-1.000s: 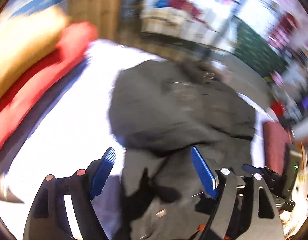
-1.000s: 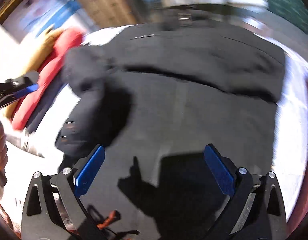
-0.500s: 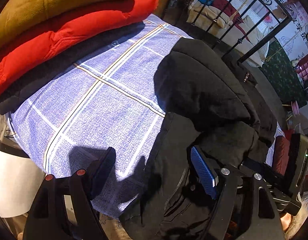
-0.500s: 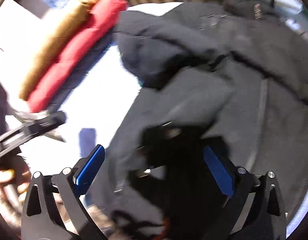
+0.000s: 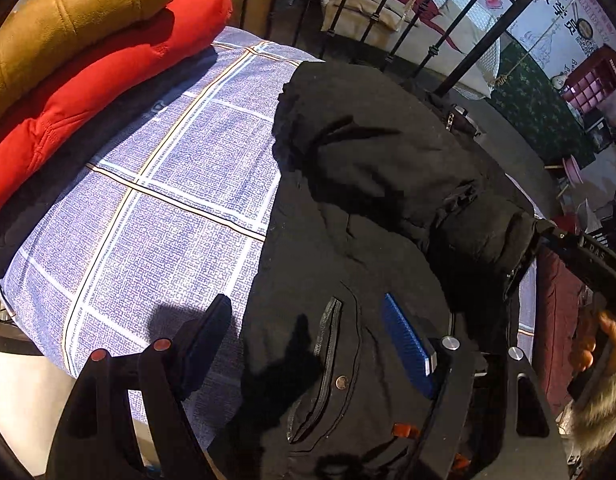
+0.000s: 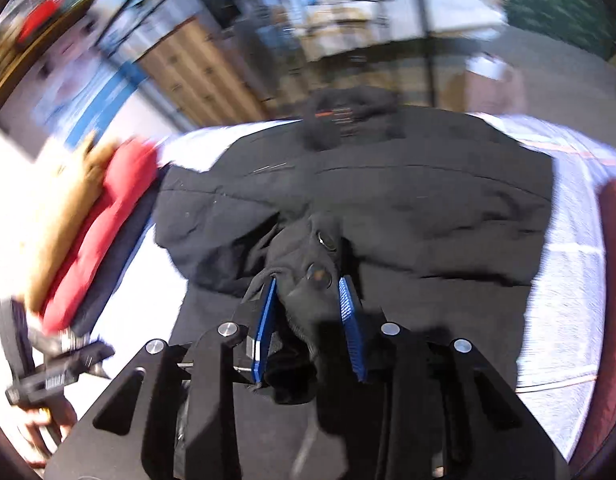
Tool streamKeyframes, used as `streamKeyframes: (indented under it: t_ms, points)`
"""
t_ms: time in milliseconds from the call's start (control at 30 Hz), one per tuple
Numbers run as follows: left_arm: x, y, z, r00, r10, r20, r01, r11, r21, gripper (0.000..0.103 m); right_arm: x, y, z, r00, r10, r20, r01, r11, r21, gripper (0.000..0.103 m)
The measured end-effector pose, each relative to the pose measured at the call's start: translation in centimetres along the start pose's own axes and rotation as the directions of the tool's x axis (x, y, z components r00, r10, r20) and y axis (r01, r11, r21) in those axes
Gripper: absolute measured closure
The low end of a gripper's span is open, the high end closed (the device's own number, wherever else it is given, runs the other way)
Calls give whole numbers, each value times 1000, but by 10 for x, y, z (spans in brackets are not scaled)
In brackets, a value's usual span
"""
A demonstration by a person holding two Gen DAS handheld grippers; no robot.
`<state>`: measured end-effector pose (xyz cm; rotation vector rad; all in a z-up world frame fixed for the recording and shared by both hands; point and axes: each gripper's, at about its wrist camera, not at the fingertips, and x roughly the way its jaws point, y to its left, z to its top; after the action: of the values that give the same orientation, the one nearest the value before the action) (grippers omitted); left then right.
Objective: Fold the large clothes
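Hand-held grippers, two: right (image 6: 308, 320) just clenched on one black jacket (image 6: 388, 200), left (image 5: 308, 344) released.

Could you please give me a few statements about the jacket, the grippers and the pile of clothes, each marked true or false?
1. The right gripper has a bunch of the black jacket between its pads. True; its jaws have just been closing on it.
2. The left gripper is clamped on the red garment. False: its jaws stand open over the jacket's edge, holding nothing.
3. A tan garment lies on top of the red garment. True.
4. The jacket lies on a bare wooden table. False: it lies on a blue checked sheet.
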<state>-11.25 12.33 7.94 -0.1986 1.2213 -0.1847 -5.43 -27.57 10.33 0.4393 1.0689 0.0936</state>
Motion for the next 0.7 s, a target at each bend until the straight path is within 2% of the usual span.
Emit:
streamKeyframes:
  t_ms: [67, 100, 133, 200, 233, 300, 367, 500, 567, 600, 700]
  points:
    - [0, -3, -1, 1000, -1, -2, 1, 1000, 14, 27, 4, -35, 7, 1000, 2, -24, 1, 995, 98, 69]
    - [1, -5, -1, 1000, 1, -3, -1, 1000, 18, 27, 6, -49, 8, 999, 6, -40, 0, 991, 137, 62]
    - [1, -6, -1, 1000, 2, -3, -2, 1000, 20, 27, 9, -62, 8, 998, -6, -55, 17, 982, 186, 49]
    - [2, -7, -1, 1000, 4, -5, -4, 1000, 21, 27, 11, -80, 6, 998, -22, -57, 36, 967, 250, 31]
    - [2, -7, -2, 1000, 6, -7, -6, 1000, 20, 27, 11, -88, 2, 999, -19, -47, 31, 957, 288, 28]
    - [4, -7, -3, 1000, 8, -16, -8, 1000, 17, 27, 22, -93, -6, 999, 9, -50, 9, 936, 351, 26]
    - [6, -9, -4, 1000, 11, -24, -11, 1000, 17, 27, 38, -97, -17, 994, 51, -96, -10, 920, 391, 26]
    - [5, -15, -7, 999, 21, -29, -20, 999, 34, 27, 72, -97, -36, 981, 96, -168, -15, 903, 430, 26]
    - [5, -17, -8, 999, 26, -31, -25, 999, 42, 27, 87, -90, -41, 976, 111, -190, -22, 908, 419, 26]
    - [5, -18, -9, 999, 30, -32, -29, 999, 45, 27, 92, -84, -43, 975, 115, -191, -30, 916, 401, 30]
    - [6, -17, -11, 998, 38, -40, -37, 998, 43, 27, 96, -54, -38, 978, 46, -205, 12, 962, 273, 81]
